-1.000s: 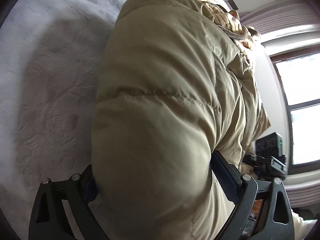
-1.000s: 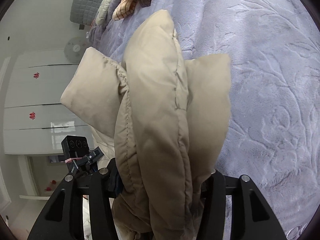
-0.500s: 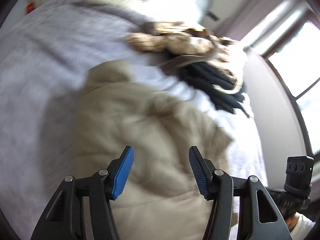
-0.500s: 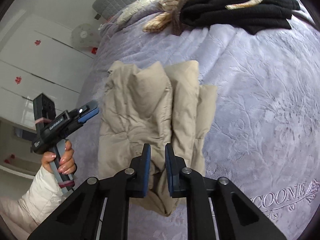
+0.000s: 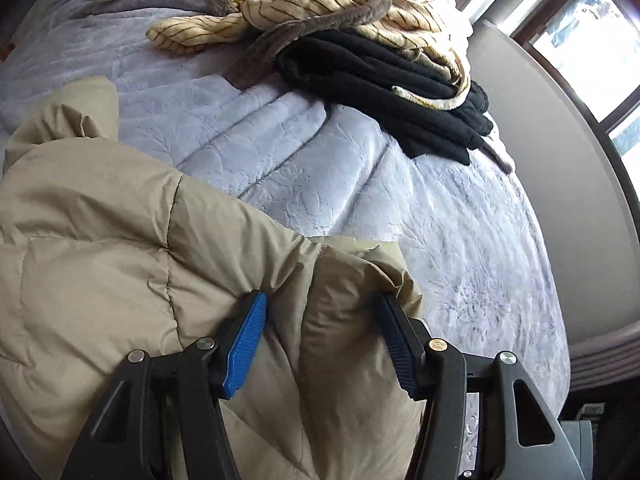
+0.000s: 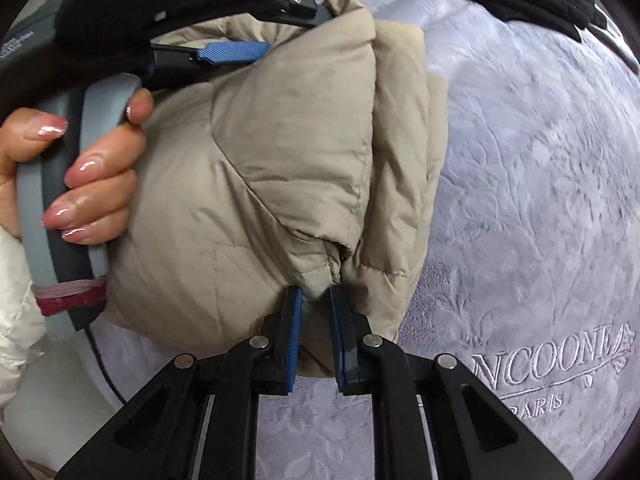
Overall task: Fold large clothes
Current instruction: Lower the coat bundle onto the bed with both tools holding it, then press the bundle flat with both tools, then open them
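The tan padded jacket (image 5: 132, 264) lies folded into a thick bundle on the grey-lilac bedspread (image 5: 328, 168), near the bed's front edge. The left gripper (image 5: 322, 316) stands about half open and straddles a puffy fold of the jacket; its blue pads (image 5: 246, 340) touch the fabric on both sides, and the jaws have just narrowed onto it from a wider setting. The right gripper (image 6: 314, 304) is nearly shut — its pads pinch a thin gathered fold at the jacket's near edge, having just closed further on that fabric. In the right wrist view, a hand (image 6: 84, 176) grips the grey handle of the left gripper against the far side of the bundle. Further up the bed, well apart from the jacket, a folded black garment (image 5: 384, 92) lies under a striped beige one (image 5: 320, 4). A window (image 5: 592, 40) shows at the right.
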The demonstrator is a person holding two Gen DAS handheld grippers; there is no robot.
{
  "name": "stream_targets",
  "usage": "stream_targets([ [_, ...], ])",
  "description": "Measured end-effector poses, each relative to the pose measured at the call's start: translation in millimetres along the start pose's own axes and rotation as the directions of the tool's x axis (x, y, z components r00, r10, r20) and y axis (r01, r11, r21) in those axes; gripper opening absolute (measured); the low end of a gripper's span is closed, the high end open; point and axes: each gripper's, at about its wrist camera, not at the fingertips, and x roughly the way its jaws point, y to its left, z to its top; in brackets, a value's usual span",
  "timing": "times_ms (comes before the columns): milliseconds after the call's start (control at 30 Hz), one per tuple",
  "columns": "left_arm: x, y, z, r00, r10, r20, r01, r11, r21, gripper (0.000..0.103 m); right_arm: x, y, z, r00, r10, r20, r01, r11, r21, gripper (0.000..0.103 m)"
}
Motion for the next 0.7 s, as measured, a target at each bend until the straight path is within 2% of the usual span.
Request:
stream_targets([
  [233, 11.9, -18.3, -16.2, 0.997, 0.07, 0.014, -0.071, 0.994, 0.081, 0.059, 22.5, -12.7, -8.9, 1.0, -0.01, 0.009, 0.01, 1.0, 0.027, 0.011],
  [700, -20.0, -19.2, -17.3, 0.995, 0.094, -0.011, -0.093, 0.993, 0.077, 0.06, 35.1, -1.8, 6.8, 1.0, -0.029, -0.009, 0.029, 0.999, 0.021, 0.011],
])
